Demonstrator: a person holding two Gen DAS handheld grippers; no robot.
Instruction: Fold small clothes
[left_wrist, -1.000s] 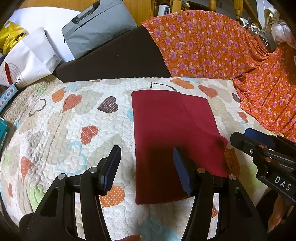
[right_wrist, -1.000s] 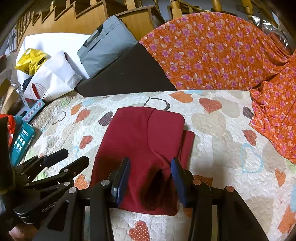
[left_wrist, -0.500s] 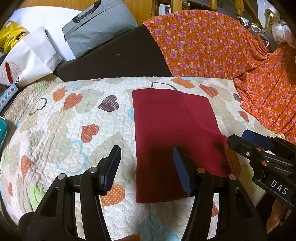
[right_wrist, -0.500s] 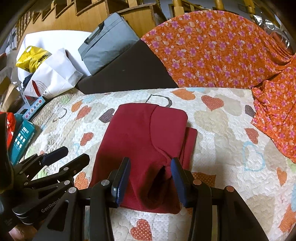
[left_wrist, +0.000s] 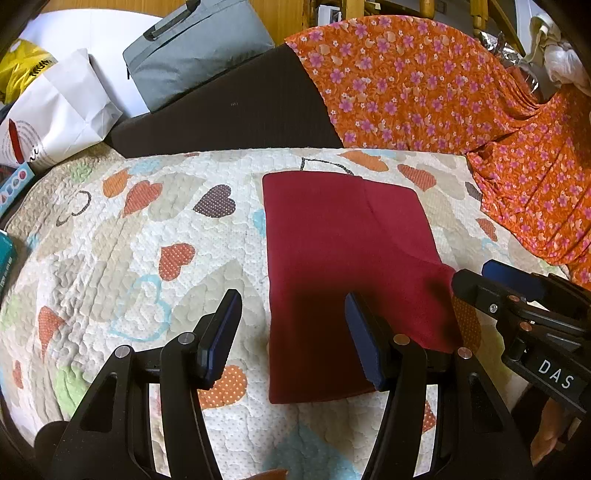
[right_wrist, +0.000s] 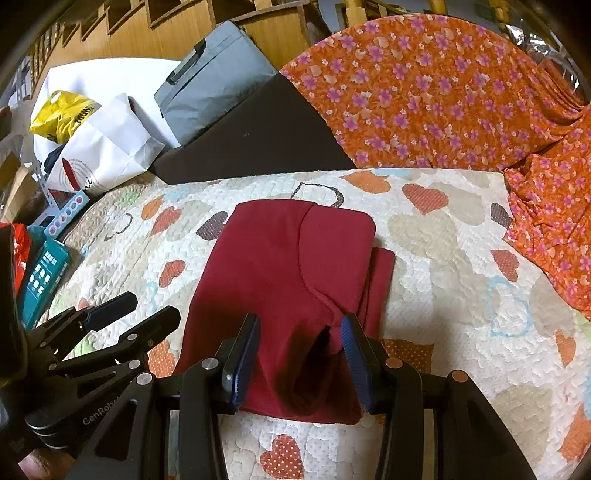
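Note:
A dark red folded garment (left_wrist: 332, 258) lies flat on the heart-print quilt (left_wrist: 129, 258); it also shows in the right wrist view (right_wrist: 280, 273), with a folded flap on top and a loose pocket at its near edge. My left gripper (left_wrist: 291, 332) is open above the garment's near left edge. My right gripper (right_wrist: 299, 350) is open over the garment's near edge; it appears in the left wrist view (left_wrist: 495, 280) at the garment's right corner.
Orange floral cloth (left_wrist: 443, 92) drapes at the back right. A grey bag (left_wrist: 195, 48), a dark cushion (left_wrist: 229, 114) and a white paper bag (left_wrist: 55, 114) stand at the back left. A teal box (right_wrist: 44, 273) lies at the quilt's left edge.
Both grippers drifted slightly; the garment has not visibly moved and both grippers stay open.

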